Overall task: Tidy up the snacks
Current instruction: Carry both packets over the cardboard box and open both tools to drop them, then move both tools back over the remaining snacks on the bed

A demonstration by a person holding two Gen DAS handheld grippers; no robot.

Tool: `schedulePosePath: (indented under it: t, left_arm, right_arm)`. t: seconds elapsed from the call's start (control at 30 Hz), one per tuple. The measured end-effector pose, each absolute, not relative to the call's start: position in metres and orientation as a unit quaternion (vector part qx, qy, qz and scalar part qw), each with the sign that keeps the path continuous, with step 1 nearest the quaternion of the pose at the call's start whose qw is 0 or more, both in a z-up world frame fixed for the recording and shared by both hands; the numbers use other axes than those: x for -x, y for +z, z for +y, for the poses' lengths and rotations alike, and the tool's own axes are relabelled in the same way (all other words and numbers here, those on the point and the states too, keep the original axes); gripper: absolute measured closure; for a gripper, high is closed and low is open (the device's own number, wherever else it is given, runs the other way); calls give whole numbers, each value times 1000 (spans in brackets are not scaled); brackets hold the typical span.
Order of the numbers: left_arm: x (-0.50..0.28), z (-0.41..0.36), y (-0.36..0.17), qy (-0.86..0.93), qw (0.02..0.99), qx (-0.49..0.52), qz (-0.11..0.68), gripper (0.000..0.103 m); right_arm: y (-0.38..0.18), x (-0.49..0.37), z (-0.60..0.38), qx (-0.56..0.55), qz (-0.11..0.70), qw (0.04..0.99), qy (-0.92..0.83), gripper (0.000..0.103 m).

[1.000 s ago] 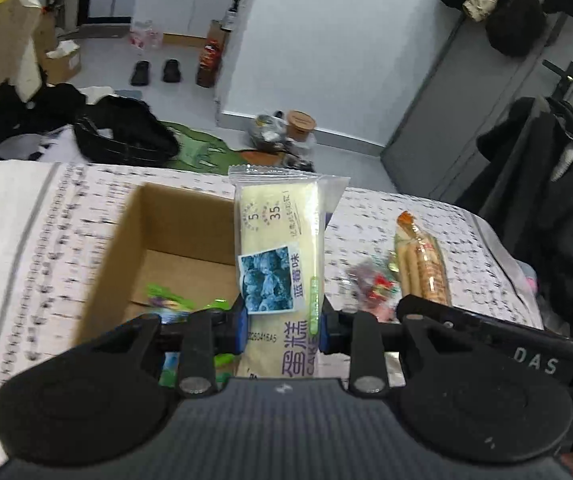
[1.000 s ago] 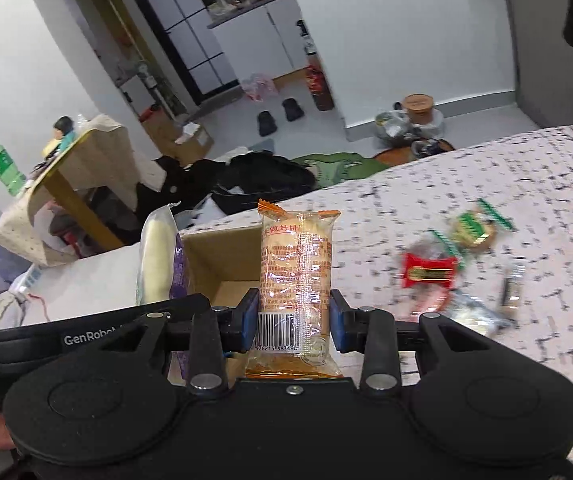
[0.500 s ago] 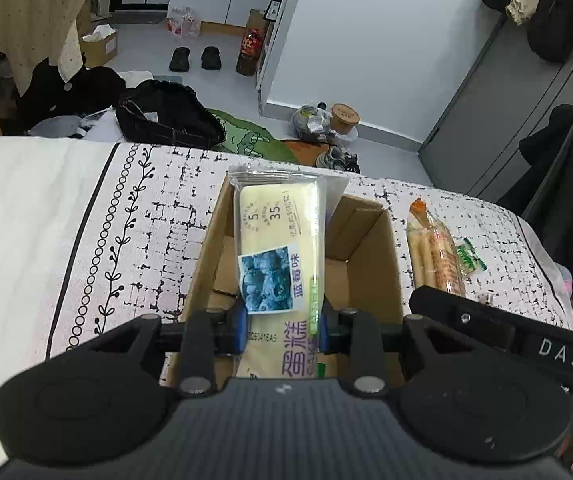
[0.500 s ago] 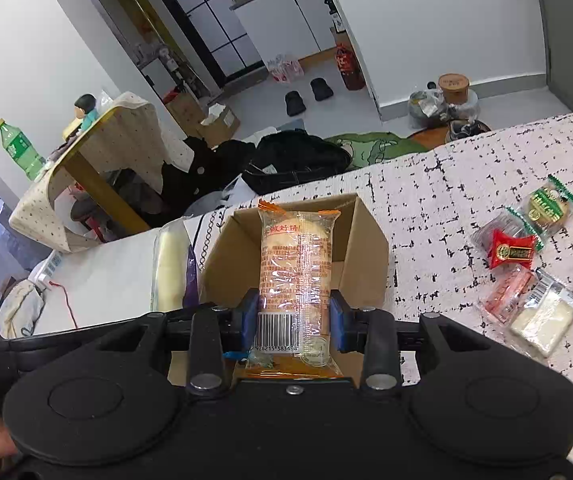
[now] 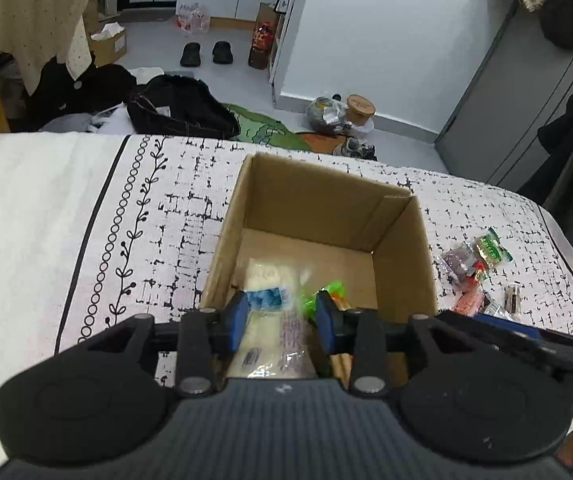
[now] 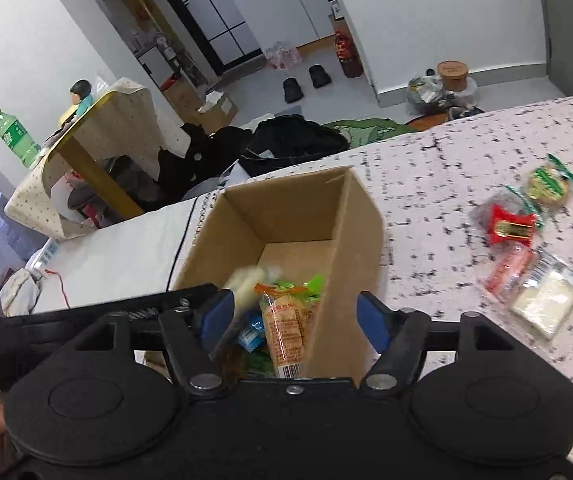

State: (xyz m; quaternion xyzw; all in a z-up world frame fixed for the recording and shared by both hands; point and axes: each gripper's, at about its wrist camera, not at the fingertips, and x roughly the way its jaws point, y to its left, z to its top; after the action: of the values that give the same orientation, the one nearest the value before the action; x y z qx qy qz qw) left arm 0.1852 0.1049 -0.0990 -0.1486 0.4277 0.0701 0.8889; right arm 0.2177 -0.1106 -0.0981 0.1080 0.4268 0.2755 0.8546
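I have both tools over the box [image 5: 318, 200], which sits on the patterned worktop [image 5: 166, 216]. My left tool [image 5: 282, 316] is opening, pads clear of the pale cake pack [image 5: 264, 280], which lies blurred inside the box, long axis running away from me. My right tool [image 6: 292, 316] is opening wide; the orange pack [image 6: 286, 328] lies between its jaws untouched, in the box, barcode end nearest me. Right of the box lies a loose pile of snacks [image 6: 526, 248]; I cannot count them surely.

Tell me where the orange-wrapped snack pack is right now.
In the right wrist view, the orange-wrapped snack pack lies inside the cardboard box, beside green wrappers.
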Motion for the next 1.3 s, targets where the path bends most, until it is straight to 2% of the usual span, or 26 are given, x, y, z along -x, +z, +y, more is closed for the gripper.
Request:
schedulePosePath:
  t: [0.1, 0.23, 0.5, 0.73, 0.9, 1.3]
  left_arm:
    - [-184, 102, -93, 83, 892, 145, 420, 51]
    - [-185, 92, -87, 80, 896, 135, 415, 43]
    - [-183, 59, -78, 57, 899, 130, 415, 18]
    - [-184, 28, -70, 47, 901, 116, 416, 14]
    - [-187, 10, -68, 29, 903, 117, 411, 0]
    - [-194, -30, -64, -14, 910, 108, 400, 0]
  right_arm:
    - [-100, -218, -126, -106, 425, 860, 260, 26]
    - [-102, -216, -147, -95, 417, 874, 232, 17]
    - [-96, -215, -184, -82, 403, 888, 207, 8]
    - [-87, -216, -209, -92, 397, 891, 203, 0]
    - [-78, -218, -228, -85, 388, 896, 199, 0]
    - [-74, -223, -280, -102, 384, 902, 169, 0]
